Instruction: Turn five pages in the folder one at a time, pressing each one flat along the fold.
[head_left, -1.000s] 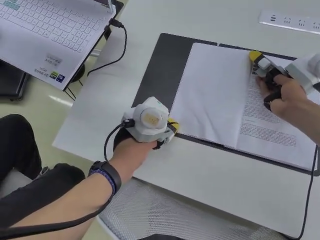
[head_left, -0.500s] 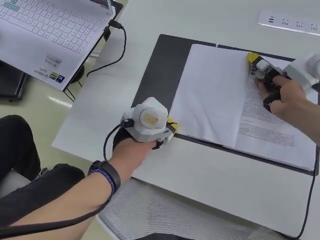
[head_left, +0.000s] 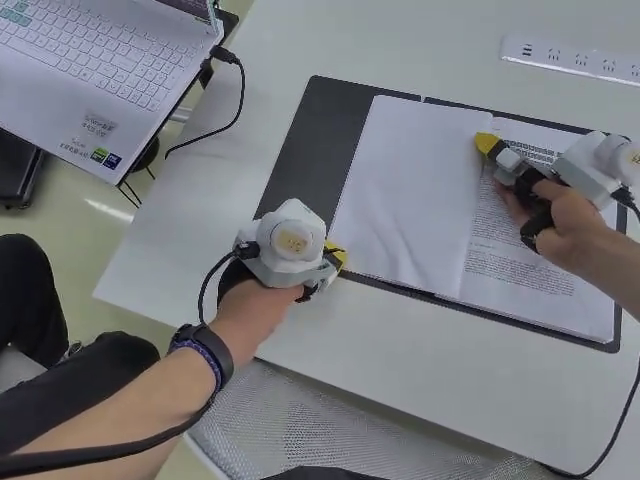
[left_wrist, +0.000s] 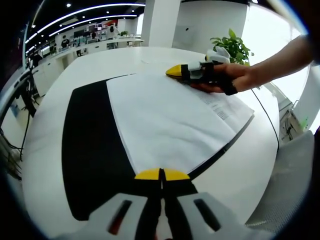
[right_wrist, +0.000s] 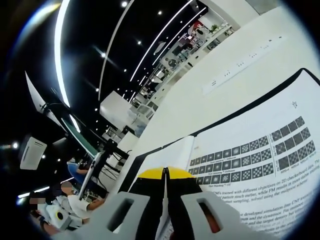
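The black folder (head_left: 310, 150) lies open on the white tabletop (head_left: 400, 370). The right claw (head_left: 487, 146), clenched and empty, rests at the top of the fold between the blank white page (head_left: 410, 190) and the printed page (head_left: 530, 270). Draw it down the fold with even pressure. The left claw (head_left: 335, 260), clenched, sits at the folder's near edge. Whether it nips paper cannot be determined.

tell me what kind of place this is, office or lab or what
Most likely an open-plan office. A laptop and a power strip sit on a white desk, and the gripper views show long ceiling light strips and a potted plant.
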